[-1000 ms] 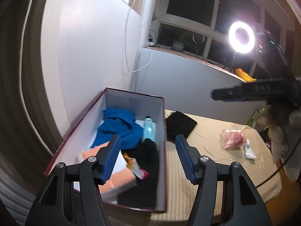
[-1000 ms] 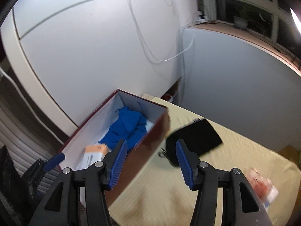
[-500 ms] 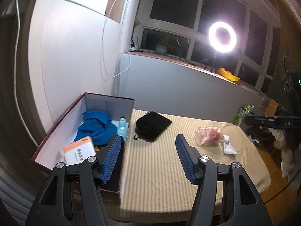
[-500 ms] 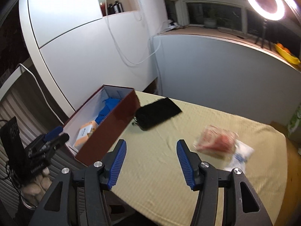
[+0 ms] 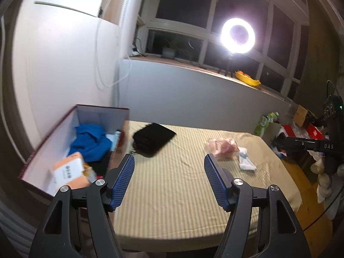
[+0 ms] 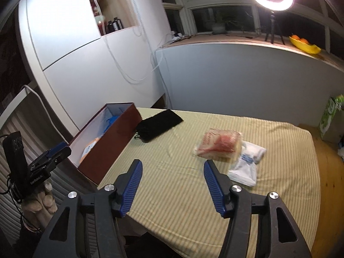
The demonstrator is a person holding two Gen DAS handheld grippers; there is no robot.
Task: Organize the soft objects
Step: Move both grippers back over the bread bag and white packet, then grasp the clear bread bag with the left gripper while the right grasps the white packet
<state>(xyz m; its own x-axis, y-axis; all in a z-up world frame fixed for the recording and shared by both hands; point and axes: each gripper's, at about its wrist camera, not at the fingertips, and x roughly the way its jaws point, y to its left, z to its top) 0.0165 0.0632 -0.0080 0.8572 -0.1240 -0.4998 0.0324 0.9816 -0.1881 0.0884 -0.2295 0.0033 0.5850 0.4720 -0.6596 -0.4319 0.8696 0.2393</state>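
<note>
Leftmost, the dark red box (image 5: 71, 116) with a white inside sits at the table's left end and holds a blue cloth (image 5: 91, 139), an orange-and-white packet (image 5: 68, 172) and something black beneath them. Just right of the box, on the striped yellow table cover (image 5: 176, 185), lies a flat black pouch (image 5: 153, 138) — apart from the box wall, its cord end toward me. My left gripper (image 5: 169, 179) hangs over the near middle of the cover, its blue fingers (image 5: 122, 182) wide apart and having just spread further, nothing between them. My right gripper (image 6: 172, 186) hangs over the cover too, fingers moderately apart and also just opening, empty. Further right, a clear bag with pink-red contents (image 6: 219, 144) rests on the cover, and a white packet with blue print (image 6: 247, 163) lies touching its right side, partly tucked under it. At far right, off the table's end, stands a green-and-white carton (image 6: 332, 111). Behind — on the window ledge — a lit ring light (image 5: 238, 35) and a yellow bowl of oranges (image 6: 305, 44).
</note>
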